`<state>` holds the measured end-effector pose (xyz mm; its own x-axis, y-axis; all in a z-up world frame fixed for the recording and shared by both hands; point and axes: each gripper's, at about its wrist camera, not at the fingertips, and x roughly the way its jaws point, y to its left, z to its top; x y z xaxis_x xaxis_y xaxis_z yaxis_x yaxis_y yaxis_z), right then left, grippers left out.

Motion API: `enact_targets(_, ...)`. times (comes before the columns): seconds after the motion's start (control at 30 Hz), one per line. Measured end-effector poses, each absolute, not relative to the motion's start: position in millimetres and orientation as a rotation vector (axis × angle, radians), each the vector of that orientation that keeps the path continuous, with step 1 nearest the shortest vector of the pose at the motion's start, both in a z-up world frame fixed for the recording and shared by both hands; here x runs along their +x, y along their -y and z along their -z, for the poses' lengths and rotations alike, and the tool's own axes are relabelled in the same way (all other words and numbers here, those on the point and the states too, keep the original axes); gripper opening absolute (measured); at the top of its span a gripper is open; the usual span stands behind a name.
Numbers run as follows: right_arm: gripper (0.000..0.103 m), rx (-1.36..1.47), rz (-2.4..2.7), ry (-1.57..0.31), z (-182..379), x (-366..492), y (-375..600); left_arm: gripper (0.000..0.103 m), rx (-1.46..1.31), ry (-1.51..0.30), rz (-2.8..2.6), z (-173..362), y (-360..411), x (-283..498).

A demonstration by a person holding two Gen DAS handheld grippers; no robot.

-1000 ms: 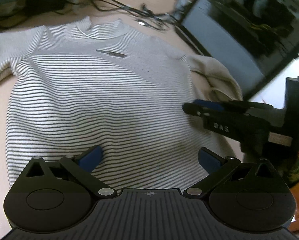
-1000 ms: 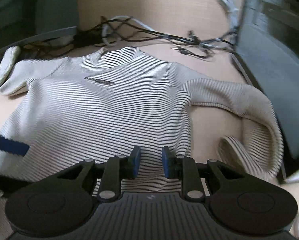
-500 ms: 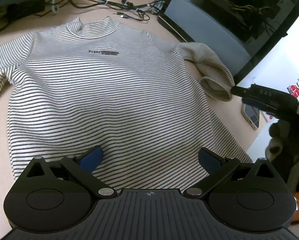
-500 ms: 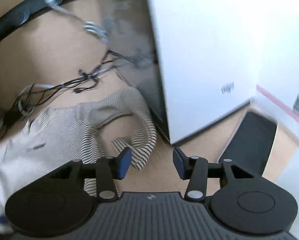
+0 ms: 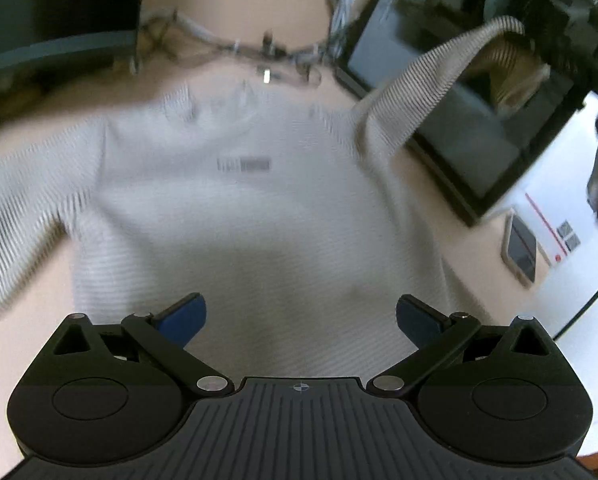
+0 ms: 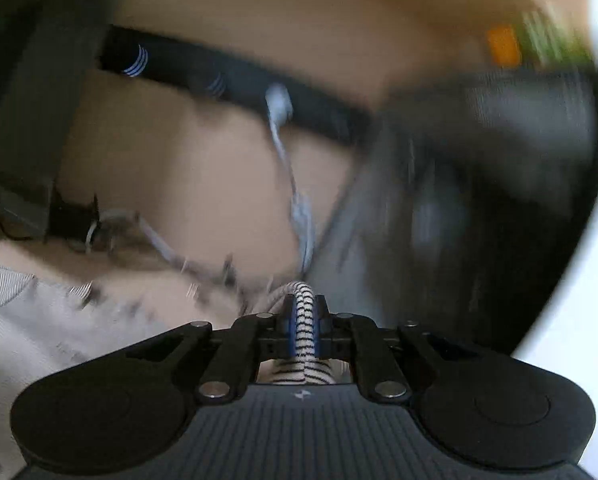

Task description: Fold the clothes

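A white long-sleeved top with thin black stripes (image 5: 259, 216) lies flat on the beige table, neck at the far end. My left gripper (image 5: 301, 312) hangs open over its near hem, with nothing between the blue pads. The top's right sleeve (image 5: 431, 76) is lifted off the table and stretches up to the right, where my right gripper (image 5: 555, 56) shows as a dark blur. In the right wrist view, that gripper (image 6: 303, 316) has its jaws closing tight on the striped cuff (image 6: 305, 332), the pads pressing it from both sides.
A dark screen (image 5: 471, 140) leans at the right of the top. A tangle of cables (image 5: 267, 52) lies beyond the neck. A phone (image 5: 521, 248) rests by a white box at the right. A dark monitor base (image 5: 59, 48) sits far left.
My right gripper opened, then shut on the sleeve cuff and rose with it, pulling the sleeve off the table. The left gripper rose a little and stays open.
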<state>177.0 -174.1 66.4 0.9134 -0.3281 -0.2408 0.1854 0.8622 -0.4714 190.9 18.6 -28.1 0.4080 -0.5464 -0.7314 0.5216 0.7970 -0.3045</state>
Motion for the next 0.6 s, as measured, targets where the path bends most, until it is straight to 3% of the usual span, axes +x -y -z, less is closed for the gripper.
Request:
enact_targets(0.13, 0.007, -0.698, 0.217, -0.229, -85.3, 198.7, 139.8, 0.103, -0.095, -0.906, 0.68, 22.9, -25.3, 195.6)
enact_targets(0.37, 0.009, -0.675, -0.076, -0.296, -78.9, 232.1, 72.0, 0.103, -0.188, -0.967, 0.691, 37.9, -35.3, 192.5)
enact_targets(0.43, 0.015, -0.685, -0.149, -0.296, -75.2, 238.4, 55.5, 0.103, -0.201, -0.978, 0.685, 41.0, -39.5, 192.9)
enact_targets(0.5, 0.034, -0.705, -0.192, -0.282, -74.1, 244.1, 41.4, 0.103, -0.211, -0.983, 0.675, 42.8, -44.0, 194.6)
enact_targets(0.53, 0.039, -0.705, -0.205, -0.277, -75.1, 245.8, 38.0, 0.103, -0.216, -0.985, 0.67, 43.7, -46.3, 195.5)
enact_targets(0.6, 0.043, -0.692, -0.209, -0.274, -76.4, 248.3, 38.7, 0.103, -0.226, -0.987, 0.657, 45.7, -49.6, 198.5)
